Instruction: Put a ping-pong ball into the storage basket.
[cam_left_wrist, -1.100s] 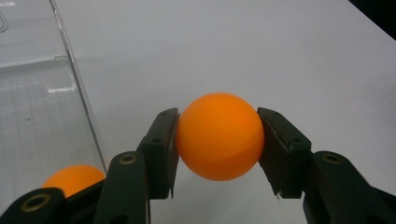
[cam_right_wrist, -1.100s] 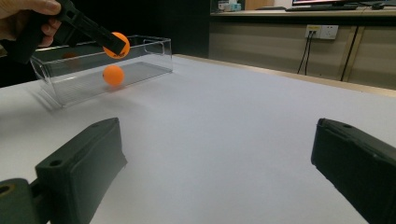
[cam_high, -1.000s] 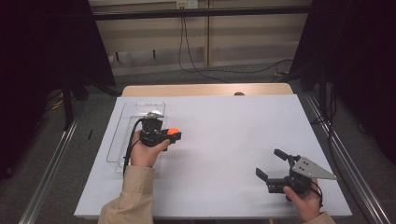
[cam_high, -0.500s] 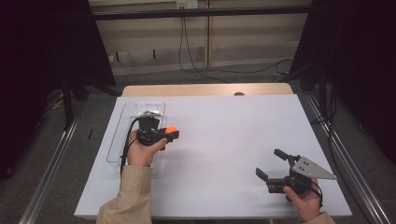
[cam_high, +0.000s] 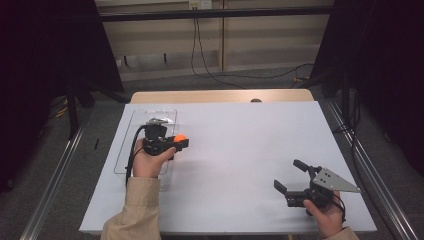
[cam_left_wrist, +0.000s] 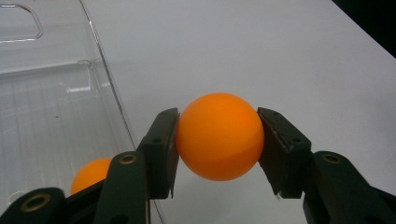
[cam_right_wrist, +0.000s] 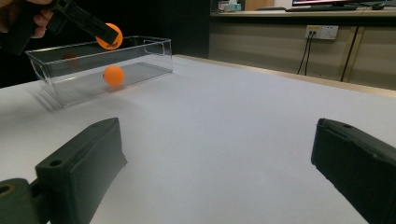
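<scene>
Progress, as I read it: balls are being moved between the clear bin and the surface, direction not certain from this moment alone. One ball in hand, one in the bin, nothing loose on the white surface (cam_high: 240, 145). If it's unloading, one ball is out and not yet set down, one left; if loading, one is in and this one is about to go.

Near right: right gripper (cam_high: 291, 178) sits low by the near right edge, jaws spread wide, holding nothing and touching nothing. In the right gripper view both jaws frame bare surface with a wide gap between them.

Mid left: left gripper (cam_high: 172, 142) has jaws pinching an orange ball (cam_left_wrist: 219, 135) on opposite sides, squarely at its middle. Ball is held off the surface, just at the bin's right wall; right gripper view puts it at about rim height.

Far left: clear bin (cam_high: 131, 131) stands upright along the left edge. Second orange ball (cam_right_wrist: 114, 75) rests on its floor, apart from the jaws.

Risk guess: smooth round ball, light pinch could let it slip.
</scene>
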